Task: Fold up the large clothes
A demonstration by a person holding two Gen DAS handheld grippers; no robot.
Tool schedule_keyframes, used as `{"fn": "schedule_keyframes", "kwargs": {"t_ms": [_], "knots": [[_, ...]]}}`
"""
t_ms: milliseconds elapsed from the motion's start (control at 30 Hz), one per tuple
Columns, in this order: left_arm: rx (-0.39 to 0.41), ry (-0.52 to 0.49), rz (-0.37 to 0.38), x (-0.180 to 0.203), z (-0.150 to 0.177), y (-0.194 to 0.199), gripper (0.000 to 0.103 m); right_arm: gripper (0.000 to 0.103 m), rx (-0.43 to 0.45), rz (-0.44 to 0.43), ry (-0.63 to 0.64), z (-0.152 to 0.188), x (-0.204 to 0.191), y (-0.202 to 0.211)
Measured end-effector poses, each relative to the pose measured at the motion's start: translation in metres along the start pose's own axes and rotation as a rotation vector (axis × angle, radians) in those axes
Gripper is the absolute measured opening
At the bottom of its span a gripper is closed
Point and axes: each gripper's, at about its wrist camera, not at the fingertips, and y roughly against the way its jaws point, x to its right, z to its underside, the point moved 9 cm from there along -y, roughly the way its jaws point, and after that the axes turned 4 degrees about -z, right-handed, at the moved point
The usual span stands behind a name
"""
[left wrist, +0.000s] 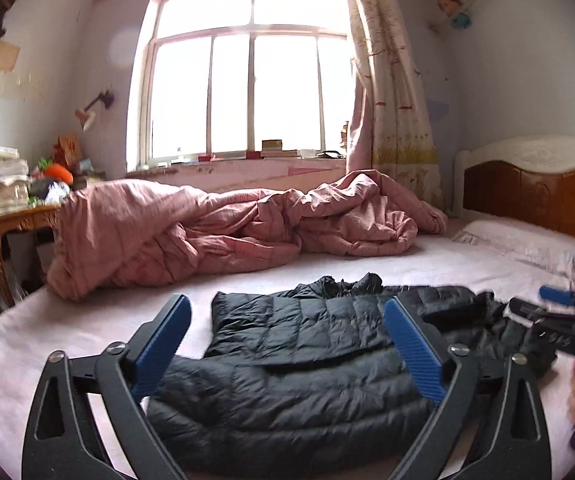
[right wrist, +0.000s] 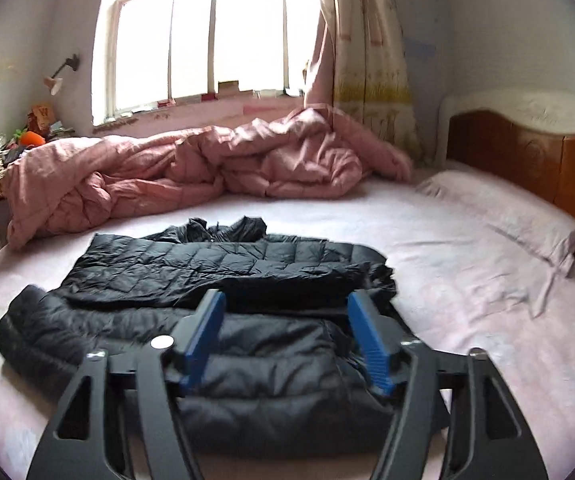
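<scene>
A black quilted down jacket (left wrist: 299, 364) lies partly folded on the pale pink bed sheet (left wrist: 27, 340); it also shows in the right wrist view (right wrist: 191, 280). My left gripper (left wrist: 285, 308) is open and empty, held just above the jacket's near edge. My right gripper (right wrist: 285, 300) is open and empty above the jacket's near right part. In the left wrist view the right gripper (left wrist: 559, 300) shows at the right edge over the jacket's right end, with a hand behind it.
A crumpled pink quilt (left wrist: 227, 228) lies across the far side of the bed. A pillow (left wrist: 527, 244) rests by the wooden headboard (left wrist: 535, 192) on the right. A cluttered wooden table (left wrist: 15, 216) stands at the left. Window and curtain are behind.
</scene>
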Motion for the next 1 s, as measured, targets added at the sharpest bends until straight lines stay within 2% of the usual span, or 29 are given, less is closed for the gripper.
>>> {"fn": "schedule_keyframes", "kwargs": {"t_ms": [100, 200, 267, 367, 467, 600, 700, 767, 900, 1000], "knots": [[0.0, -0.048, -0.024, -0.009, 0.023, 0.018, 0.103, 0.072, -0.007, -0.033, 0.025, 0.021, -0.002, 0.028], [-0.044, -0.034, -0.08, -0.024, 0.049, 0.022, 0.103, 0.076, -0.008, -0.043, 0.02, 0.05, 0.007, 0.046], [-0.087, -0.01, -0.054, -0.026, 0.061, 0.022, 0.103, 0.079, -0.012, -0.025, 0.006, 0.063, 0.014, 0.048], [-0.124, -0.003, -0.015, -0.024, 0.071, 0.023, 0.103, 0.085, -0.102, 0.03, 0.003, 0.082, 0.023, 0.04], [-0.116, -0.068, -0.025, -0.019, 0.08, 0.024, 0.103, 0.085, -0.158, 0.024, 0.018, 0.088, 0.024, 0.031], [-0.168, -0.197, 0.097, 0.005, 0.104, 0.021, 0.103, 0.085, -0.233, 0.024, 0.097, 0.103, 0.015, 0.017], [-0.174, -0.315, 0.064, 0.017, 0.12, 0.021, 0.103, 0.085, -0.212, 0.041, 0.268, 0.11, -0.009, 0.019], [-0.216, -0.36, 0.059, 0.023, 0.132, 0.015, 0.103, 0.085, -0.22, 0.017, 0.351, 0.117, -0.025, 0.02], [-0.279, -0.379, 0.058, 0.024, 0.145, 0.008, 0.103, 0.085, -0.307, -0.028, 0.397, 0.136, -0.04, 0.012], [-0.325, -0.397, 0.041, 0.022, 0.153, 0.002, 0.103, 0.085, -0.326, 0.008, 0.404, 0.139, -0.039, 0.004]]}}
